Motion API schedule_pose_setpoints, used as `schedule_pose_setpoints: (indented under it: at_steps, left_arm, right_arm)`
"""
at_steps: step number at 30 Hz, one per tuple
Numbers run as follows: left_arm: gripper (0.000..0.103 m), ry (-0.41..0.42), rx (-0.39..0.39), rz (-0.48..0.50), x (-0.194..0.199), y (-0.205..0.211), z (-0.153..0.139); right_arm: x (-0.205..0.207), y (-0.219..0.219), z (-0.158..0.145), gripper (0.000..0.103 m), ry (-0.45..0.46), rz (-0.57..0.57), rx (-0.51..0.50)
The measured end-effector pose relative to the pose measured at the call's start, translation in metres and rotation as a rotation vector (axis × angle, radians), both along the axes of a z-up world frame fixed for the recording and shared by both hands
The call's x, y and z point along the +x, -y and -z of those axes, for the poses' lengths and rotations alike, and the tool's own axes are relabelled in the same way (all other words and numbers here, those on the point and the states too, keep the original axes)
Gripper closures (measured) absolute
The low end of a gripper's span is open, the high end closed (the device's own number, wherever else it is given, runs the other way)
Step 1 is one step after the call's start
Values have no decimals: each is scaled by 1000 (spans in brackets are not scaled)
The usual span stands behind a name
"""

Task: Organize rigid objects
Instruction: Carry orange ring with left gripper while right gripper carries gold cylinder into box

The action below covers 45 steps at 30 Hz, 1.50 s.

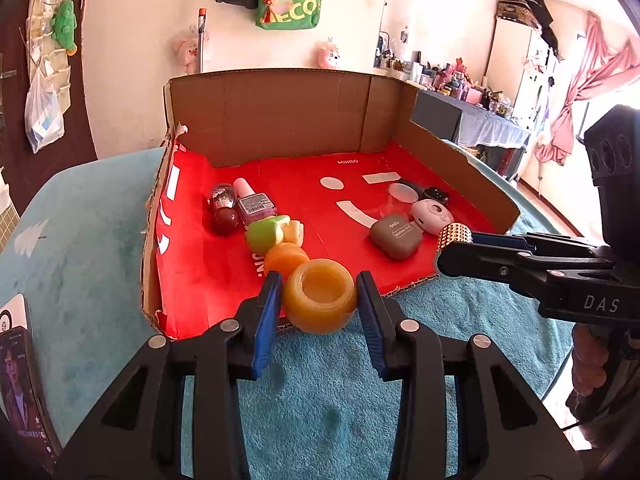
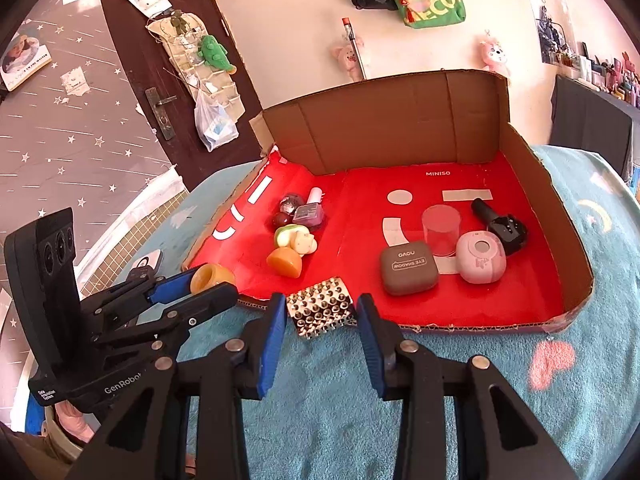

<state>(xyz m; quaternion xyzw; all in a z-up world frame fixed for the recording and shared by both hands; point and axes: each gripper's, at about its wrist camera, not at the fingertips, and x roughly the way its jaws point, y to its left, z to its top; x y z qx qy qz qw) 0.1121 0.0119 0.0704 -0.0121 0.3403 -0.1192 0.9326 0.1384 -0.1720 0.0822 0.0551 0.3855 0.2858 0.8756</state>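
Left gripper (image 1: 318,308) pinches a glossy amber ring-shaped pot (image 1: 320,298) at the red tray's (image 1: 200,264) front edge. Right gripper (image 2: 322,314) pinches a studded metallic cylinder (image 2: 322,312) over that same cardboard edge, above teal terry cloth (image 2: 460,380).

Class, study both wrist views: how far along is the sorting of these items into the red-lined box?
Done: the nail polish bottles, green and orange pieces sit in a row on the left; the eyeshadow case, pink device and clear cup cluster right.

In hand: left tongs around the amber ring; right tongs around the studded cylinder, both at the box's front edge.

Left: setting those down.
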Motion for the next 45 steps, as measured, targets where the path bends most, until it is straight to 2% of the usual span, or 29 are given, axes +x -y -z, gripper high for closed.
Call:
schedule_pose_setpoints:
  at_steps: [18,30,36,45]
  left_arm:
    - [67,-121,-7,9,41,-1,29]
    - [67,-146,-12,9,49,-2,32]
    - [67,-173,-44,11,59,-7,37]
    - [67,-177,-56,6,64,-5,39]
  right_arm:
    - [50,-11,33,64,-110,18,-32]
    - [52,-21,32,64,-112,-6,-89]
    - [57,-32,39,64,-140,-33,-133]
    - [64,-29,47,64,-165,-7,-159]
